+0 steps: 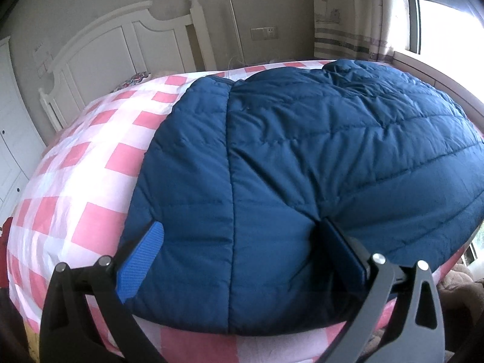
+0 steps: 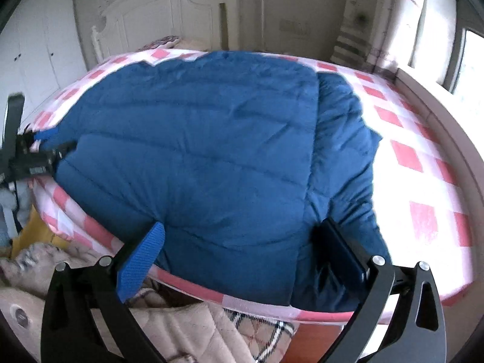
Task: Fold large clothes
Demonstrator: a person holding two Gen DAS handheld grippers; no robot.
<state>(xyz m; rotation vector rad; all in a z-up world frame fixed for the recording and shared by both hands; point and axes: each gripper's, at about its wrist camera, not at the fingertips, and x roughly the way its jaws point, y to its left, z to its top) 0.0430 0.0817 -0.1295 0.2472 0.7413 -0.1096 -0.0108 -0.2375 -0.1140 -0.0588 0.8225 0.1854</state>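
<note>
On the pink-and-white checked bedsheet [image 1: 90, 163] lies a navy quilted padded jacket [image 1: 302, 166], back up, its long axis running from the near bed edge toward the white wooden headboard [image 1: 127, 42]. Both the left gripper [image 1: 239, 242] and the right gripper [image 2: 242, 242] straddle the jacket's near hem with jaws spread wide, pinching nothing.
</note>
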